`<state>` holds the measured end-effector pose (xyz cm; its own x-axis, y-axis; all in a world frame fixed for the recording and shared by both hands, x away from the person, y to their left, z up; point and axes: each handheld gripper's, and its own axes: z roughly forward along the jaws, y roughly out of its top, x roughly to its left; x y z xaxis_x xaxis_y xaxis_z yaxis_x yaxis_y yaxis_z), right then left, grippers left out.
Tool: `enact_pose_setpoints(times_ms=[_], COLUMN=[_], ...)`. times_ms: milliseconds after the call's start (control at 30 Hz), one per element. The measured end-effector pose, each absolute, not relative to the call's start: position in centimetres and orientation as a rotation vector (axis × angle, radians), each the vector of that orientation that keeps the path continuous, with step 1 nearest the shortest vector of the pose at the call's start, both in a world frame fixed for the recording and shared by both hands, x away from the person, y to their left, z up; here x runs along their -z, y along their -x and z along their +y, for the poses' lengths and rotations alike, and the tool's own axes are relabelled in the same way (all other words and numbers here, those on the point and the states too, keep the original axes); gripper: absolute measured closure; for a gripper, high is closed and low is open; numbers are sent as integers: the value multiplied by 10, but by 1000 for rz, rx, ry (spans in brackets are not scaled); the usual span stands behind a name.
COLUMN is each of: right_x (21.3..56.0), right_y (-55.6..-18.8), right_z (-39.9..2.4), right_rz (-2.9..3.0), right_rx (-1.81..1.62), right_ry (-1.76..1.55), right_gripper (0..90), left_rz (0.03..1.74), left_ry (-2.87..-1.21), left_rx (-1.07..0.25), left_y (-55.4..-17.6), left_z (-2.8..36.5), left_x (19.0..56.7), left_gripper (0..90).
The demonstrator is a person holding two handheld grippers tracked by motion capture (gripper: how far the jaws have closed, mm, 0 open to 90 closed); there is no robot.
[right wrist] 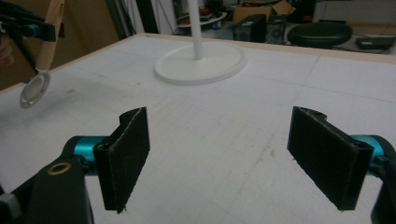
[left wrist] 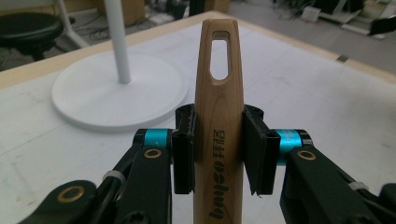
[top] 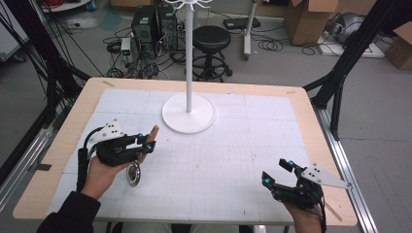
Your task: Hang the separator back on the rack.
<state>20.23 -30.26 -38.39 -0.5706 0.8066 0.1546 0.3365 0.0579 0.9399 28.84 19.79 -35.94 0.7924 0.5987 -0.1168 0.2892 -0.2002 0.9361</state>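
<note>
1. The left gripper (top: 145,145) hovered over the left part of the table (top: 63,141), its jaws clamped on the wooden handle (left wrist: 219,140) of a utensil.
2. In the left gripper view, the handle stood upright between the two black pads (left wrist: 183,156), touching both, with a slotted hanging hole near its rounded tip and dark printed lettering running along the lower part.
3. From the high view, the handle's tip pointed toward the far side, just past the jaws, while a round metal head (top: 133,174) hung below the hand, near the table's front-left area.
4. In the right gripper view, the same utensil (right wrist: 39,65) appeared at far left, tilted, its round shiny head lowest and lifted off the white mat (top: 228,160).
5. The right gripper (top: 277,171) sat near the front-right corner of the table, held by the person's right hand (top: 303,216); its jaws stood wide apart with nothing between them.
6. The white stand (top: 188,114), a round flat base with a thin upright pole, rested on the mat at the far centre, well apart from both grippers.
7. Beyond the far edge of the table stood a black stool (top: 212,41), with cables on the floor around it and cardboard boxes (top: 306,19) at far right.
</note>
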Motion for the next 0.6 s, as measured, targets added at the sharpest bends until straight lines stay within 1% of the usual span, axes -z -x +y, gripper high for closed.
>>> enact_pose_setpoints(times_ms=[100,167,233,600], right_x=[383,379,376,361], right_y=[-205,-206,-207,-217], right_z=[-297,-288,-280,-243], right_rz=[1965,1996,2012,2103], right_rx=[-1623,-1749,-1802,-1952], right_ry=[-1129,-1048,-996,-819], right_gripper=[185,184,185,194], left_rz=[640,604,577,455], left_ry=[-1747,-1720,-1702,-1657], left_rx=[-292,-271,-252,-171], left_y=[-277,-269,-264,-247], left_z=[197,196,194,180], left_x=[361,362,363,361], left_gripper=[674,674,674,674])
